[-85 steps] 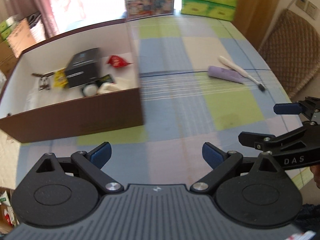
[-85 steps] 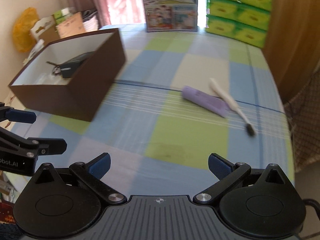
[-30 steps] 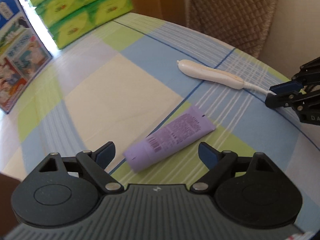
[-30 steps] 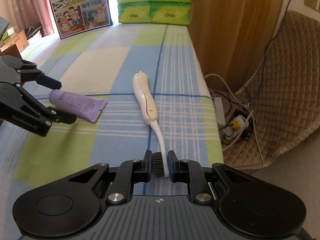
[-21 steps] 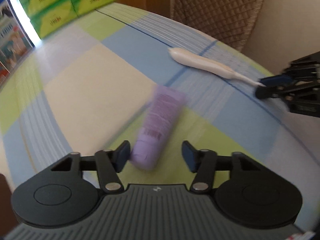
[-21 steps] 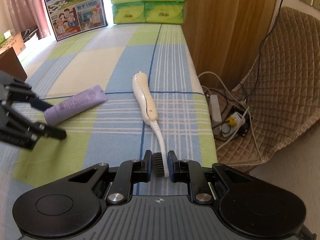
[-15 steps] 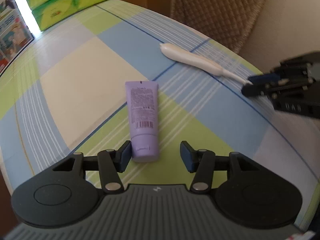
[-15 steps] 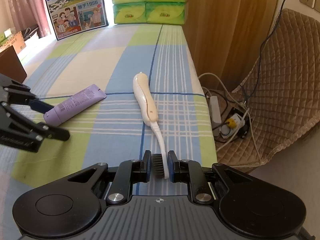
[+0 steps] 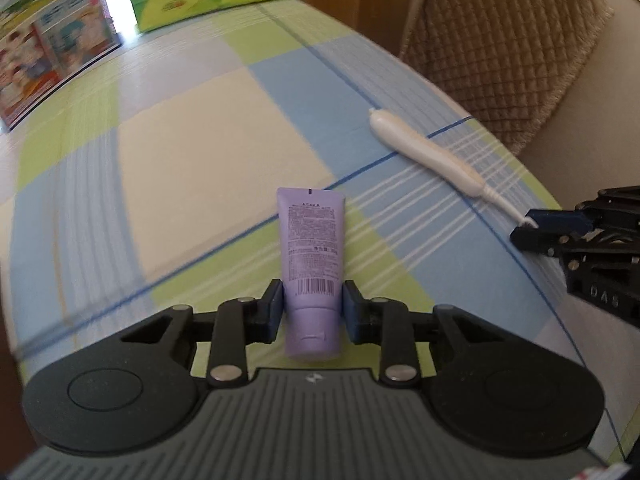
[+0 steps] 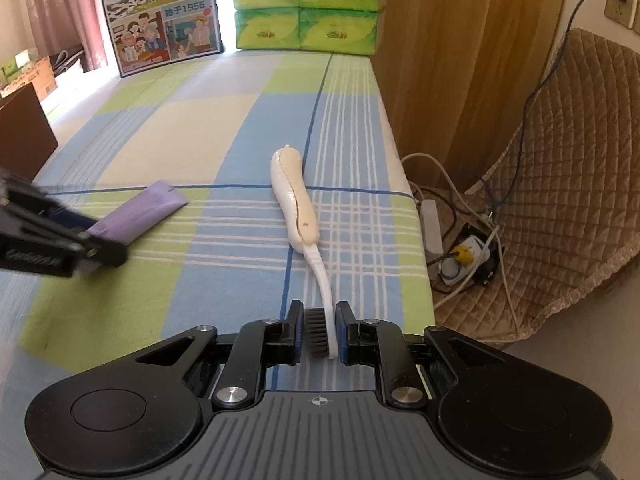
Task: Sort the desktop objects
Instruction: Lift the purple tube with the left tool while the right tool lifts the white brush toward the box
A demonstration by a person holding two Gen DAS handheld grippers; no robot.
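A purple tube (image 9: 312, 240) lies on the checked tablecloth, pointing straight away in the left wrist view. My left gripper (image 9: 313, 312) is closing, and its blue pads touch both sides of the tube near the cap end. To the right lies a white brush (image 9: 424, 156) with a cream handle and black bristles. My right gripper (image 10: 318, 336) is shut on the bristle head, while the brush handle (image 10: 294, 196) rests on the cloth. In the right wrist view, the tube (image 10: 144, 210) and left gripper (image 10: 80, 236) show at the left.
Green tissue packs (image 10: 308, 4) and a printed milk carton (image 10: 160, 12) stand at the table's far end. A brown box corner (image 10: 24, 128) is at the left. Past the table's right edge are a quilted chair (image 10: 560, 160) and a power strip (image 10: 460, 256) with cables.
The left jaws came together from wide apart onto the purple tube, which swung from lying crosswise to lengthwise between them. The right gripper kept still on the brush head.
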